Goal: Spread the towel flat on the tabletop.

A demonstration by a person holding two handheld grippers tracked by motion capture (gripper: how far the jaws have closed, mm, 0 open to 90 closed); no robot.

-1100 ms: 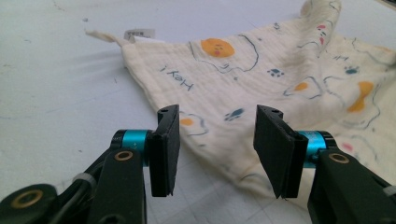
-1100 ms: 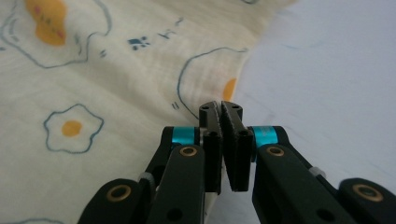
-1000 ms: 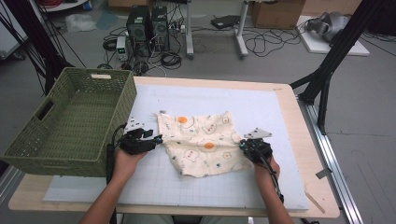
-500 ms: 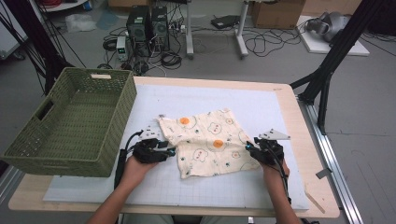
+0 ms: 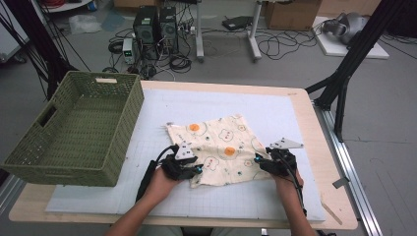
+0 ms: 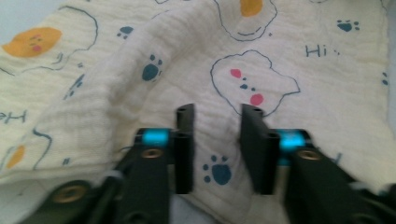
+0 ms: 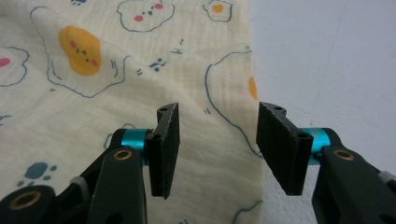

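Note:
A cream cloth (image 5: 221, 145) printed with fried eggs, bears and paw prints lies spread on the white mat. My left gripper (image 5: 197, 169) is at its near left corner. In the left gripper view the jaws (image 6: 217, 112) have just been closing and stand apart over a raised fold of the cloth (image 6: 280, 56), which runs between them without being pinched. My right gripper (image 5: 258, 161) is at the cloth's near right edge. Its jaws (image 7: 219, 109) have just been opening and stand wide over the cloth's edge (image 7: 70, 102), with nothing gripped.
A green woven basket (image 5: 120, 123) stands empty at the table's left, close to my left hand. The white gridded mat (image 5: 196, 103) covers most of the wooden table (image 5: 314, 147). Beyond the far edge, computers and cables lie on the floor.
My left hand has moved right and nearer along the cloth's near edge. The right hand has stayed at the cloth's near right edge.

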